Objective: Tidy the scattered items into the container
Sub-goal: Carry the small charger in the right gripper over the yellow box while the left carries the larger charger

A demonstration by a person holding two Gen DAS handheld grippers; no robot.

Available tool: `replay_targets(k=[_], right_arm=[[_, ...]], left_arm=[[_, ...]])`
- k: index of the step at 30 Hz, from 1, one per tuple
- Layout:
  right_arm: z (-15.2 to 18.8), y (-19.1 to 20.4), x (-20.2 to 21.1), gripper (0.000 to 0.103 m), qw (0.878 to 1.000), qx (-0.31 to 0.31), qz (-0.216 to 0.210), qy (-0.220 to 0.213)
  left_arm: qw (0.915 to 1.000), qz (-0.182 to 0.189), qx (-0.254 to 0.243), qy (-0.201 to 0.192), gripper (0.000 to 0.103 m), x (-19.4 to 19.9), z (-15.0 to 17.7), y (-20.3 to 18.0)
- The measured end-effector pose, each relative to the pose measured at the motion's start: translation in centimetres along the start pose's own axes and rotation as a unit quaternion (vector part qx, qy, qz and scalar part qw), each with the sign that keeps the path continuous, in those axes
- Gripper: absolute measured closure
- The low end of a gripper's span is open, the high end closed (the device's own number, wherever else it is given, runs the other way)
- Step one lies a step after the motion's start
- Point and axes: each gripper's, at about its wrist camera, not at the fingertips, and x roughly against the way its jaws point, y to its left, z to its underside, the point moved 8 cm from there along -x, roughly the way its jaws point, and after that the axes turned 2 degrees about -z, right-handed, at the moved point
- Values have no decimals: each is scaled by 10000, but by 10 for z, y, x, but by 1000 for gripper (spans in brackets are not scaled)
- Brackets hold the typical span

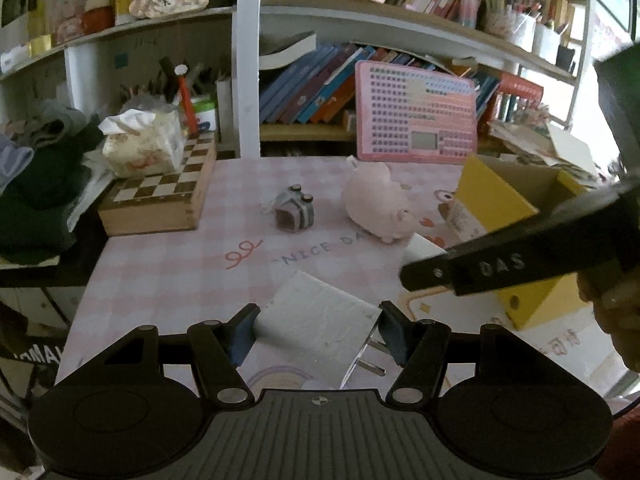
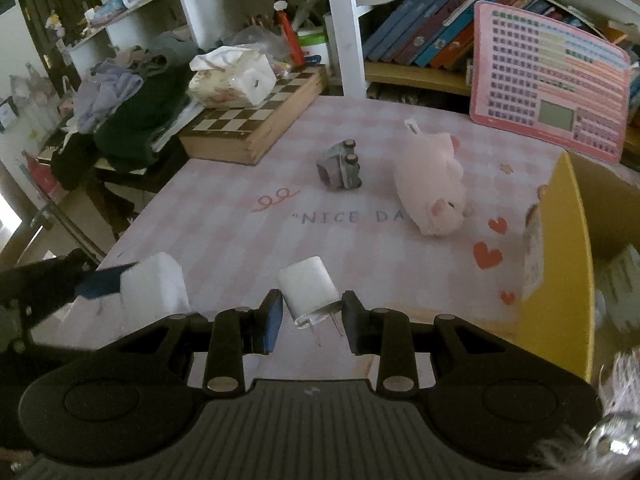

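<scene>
Tablecloth [image 2: 224, 216] bare left of box [image 2: 568, 264]

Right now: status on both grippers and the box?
Left gripper clamps large white plug adapter. Right gripper clamps small white charger. Yellow cardboard box open; path clear.

Right gripper [image 2: 309, 312] clamps small white plug adapter [image 2: 306, 290], prongs pointing toward the camera, above pink checked tablecloth [image 2: 224, 232]. Left gripper [image 2: 100, 284] enters at near left, holding larger white charger block [image 2: 156, 286]. Farther off: grey toy car [image 2: 340, 166] on its side, pink plush pig [image 2: 434, 188] beside it. Yellow box [image 2: 568, 264] at right edge. Chessboard case [image 2: 256, 124] far left.
</scene>
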Motion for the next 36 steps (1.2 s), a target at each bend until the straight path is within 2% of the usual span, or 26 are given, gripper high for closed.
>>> replay_targets(k=[8, 16, 24, 36], right_arm=[[28, 13, 37, 73, 9995, -209, 111, -202], [56, 16, 69, 73, 9972, -506, 369, -400], [86, 15, 91, 73, 9935, -803, 677, -428], [122, -15, 131, 73, 9821, -1317, 1225, -565]], left_arm=[[9995, 241, -112, -148, 39, 36, 4, -6], [9968, 541, -500, -320, 39, 66, 12, -25], [9933, 913, -657, -254, 39, 75, 22, -42], [9818, 1547, -1065, -282, 39, 79, 26, -92]])
